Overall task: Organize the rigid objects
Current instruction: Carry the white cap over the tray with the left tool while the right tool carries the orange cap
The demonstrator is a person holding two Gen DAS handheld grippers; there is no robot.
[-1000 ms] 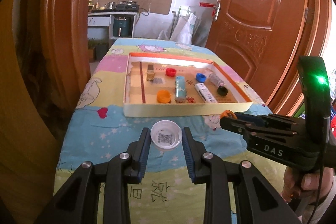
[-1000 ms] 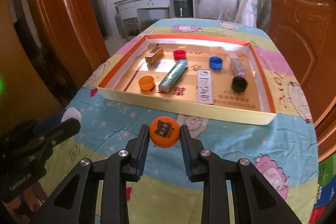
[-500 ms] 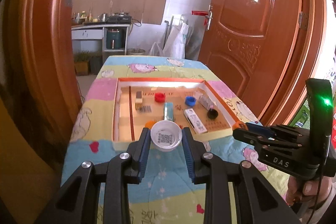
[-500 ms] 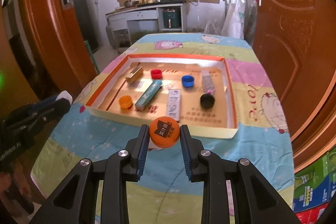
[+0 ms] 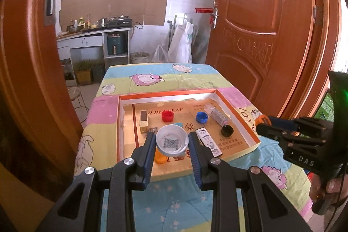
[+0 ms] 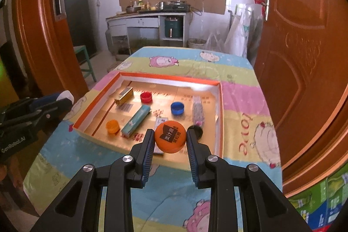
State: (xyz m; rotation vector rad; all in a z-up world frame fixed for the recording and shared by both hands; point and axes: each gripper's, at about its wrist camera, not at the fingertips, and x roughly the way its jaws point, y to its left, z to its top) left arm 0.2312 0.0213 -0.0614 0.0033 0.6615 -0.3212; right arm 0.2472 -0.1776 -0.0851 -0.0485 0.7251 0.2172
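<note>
A: What does the left gripper (image 5: 172, 144) hold?

B: It is clenched on a white cap (image 5: 172, 143), open side up, held in the air over the tray's (image 5: 237, 153) near half.

A: And the right gripper (image 6: 170, 140)?

B: Clamped on an orange cap (image 6: 170, 139), above the tray's near edge. In its view, a blue cap (image 6: 177, 108) lies at twelve o'clock from it and a red cap (image 6: 146, 97) at eleven.

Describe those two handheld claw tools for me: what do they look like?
Both are black plastic. Each gripper, left and right, has two angular fingers with ribbed blue pads and silver screws. The right one's body shows "DAS" lettering and a green light; the left one's reads "GenRobot.AI".
</note>
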